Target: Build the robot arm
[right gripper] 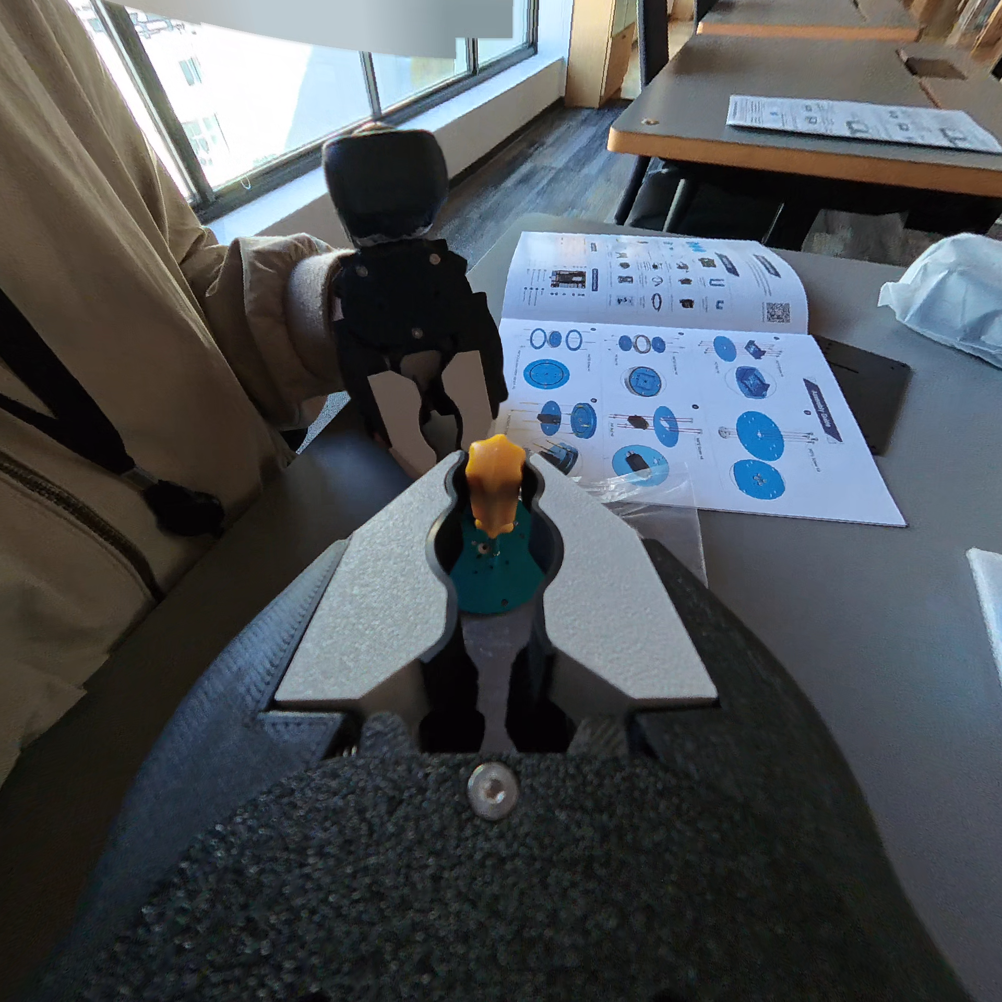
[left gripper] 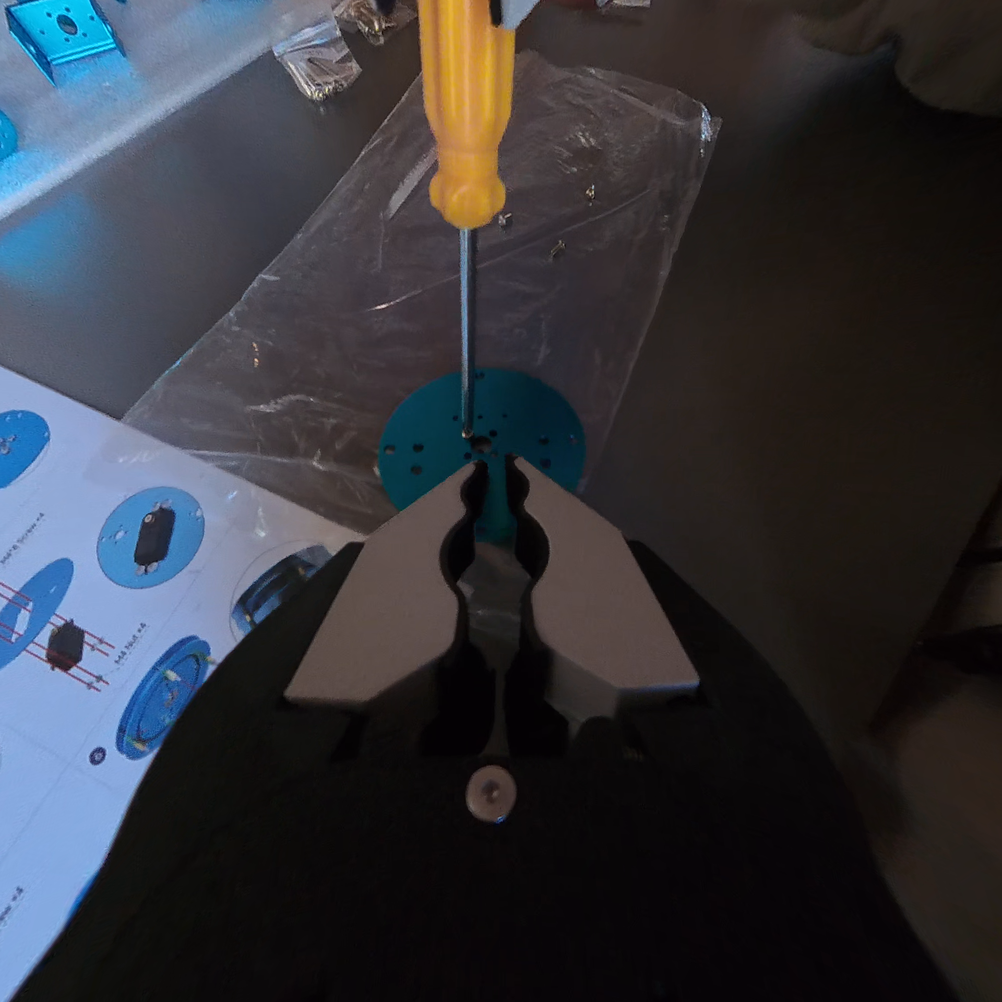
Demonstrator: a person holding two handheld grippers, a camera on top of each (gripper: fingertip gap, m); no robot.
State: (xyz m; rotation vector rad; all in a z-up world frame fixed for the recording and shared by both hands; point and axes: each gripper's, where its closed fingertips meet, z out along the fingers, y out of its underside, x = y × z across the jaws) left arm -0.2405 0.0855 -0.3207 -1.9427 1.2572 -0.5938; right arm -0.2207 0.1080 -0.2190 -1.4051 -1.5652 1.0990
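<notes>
Two hand-held grippers clamp: right on yellow screwdriver, left on teal disc, its front hidden

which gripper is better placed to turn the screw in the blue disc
Right, probably: the right gripper already clamps the yellow screwdriver, whose tip sits at a hole in the blue disc. The left gripper pins the disc's edge.

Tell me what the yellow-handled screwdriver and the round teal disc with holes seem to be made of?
The yellow-handled screwdriver: handle looks like smooth moulded plastic with a soft sheen; its thin shaft is shiny and mirror-like, probably steel. The round teal disc with holes: thin, flat, evenly matte, with cleanly drilled holes, likely anodised or painted metal, though plastic can't be ruled out.
</notes>
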